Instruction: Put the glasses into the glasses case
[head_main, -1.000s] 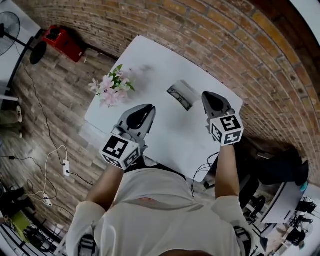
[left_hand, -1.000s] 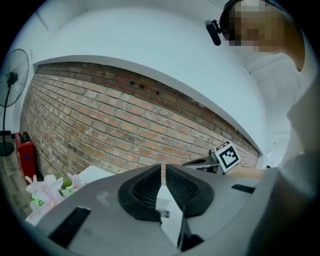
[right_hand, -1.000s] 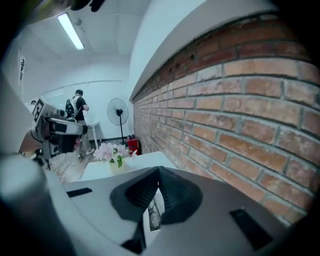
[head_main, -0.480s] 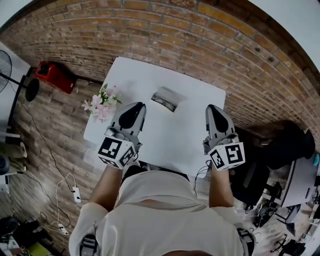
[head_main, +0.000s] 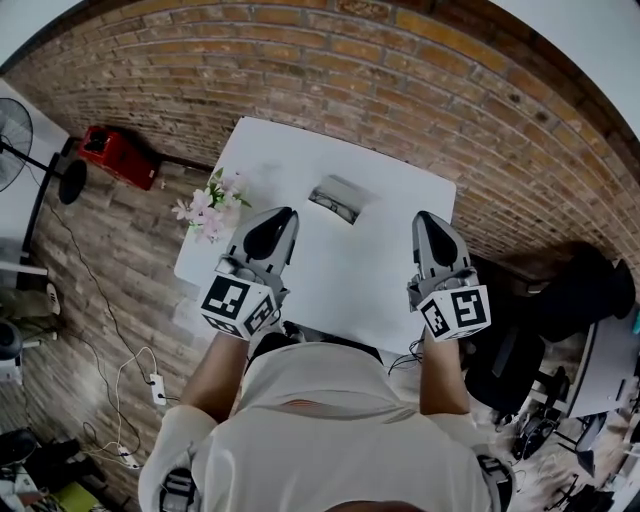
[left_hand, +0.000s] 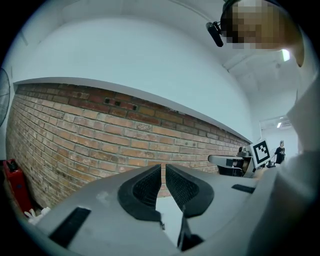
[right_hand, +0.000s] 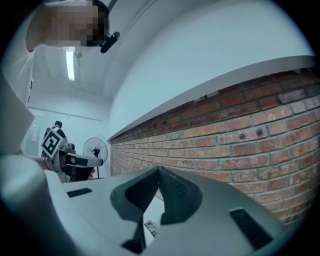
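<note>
A glasses case (head_main: 338, 200) lies open on the white table (head_main: 330, 270), a little past its middle, with dark-framed glasses in it. My left gripper (head_main: 283, 214) hovers over the table's left part, nearer to me than the case; its jaws are shut with nothing between them (left_hand: 163, 167). My right gripper (head_main: 428, 216) hangs over the table's right edge, well to the right of the case, shut and empty (right_hand: 159, 170). Both gripper views point level at the brick wall.
A bunch of pink flowers (head_main: 208, 208) stands at the table's left edge. On the floor are a red box (head_main: 118, 155), a fan (head_main: 20, 130) and a power strip with cables (head_main: 155, 388). A dark chair (head_main: 520, 350) is at the right.
Both grippers have risen and drawn back towards me. The right one, which was close beside the case, is now well apart from it. The case lies as before.
</note>
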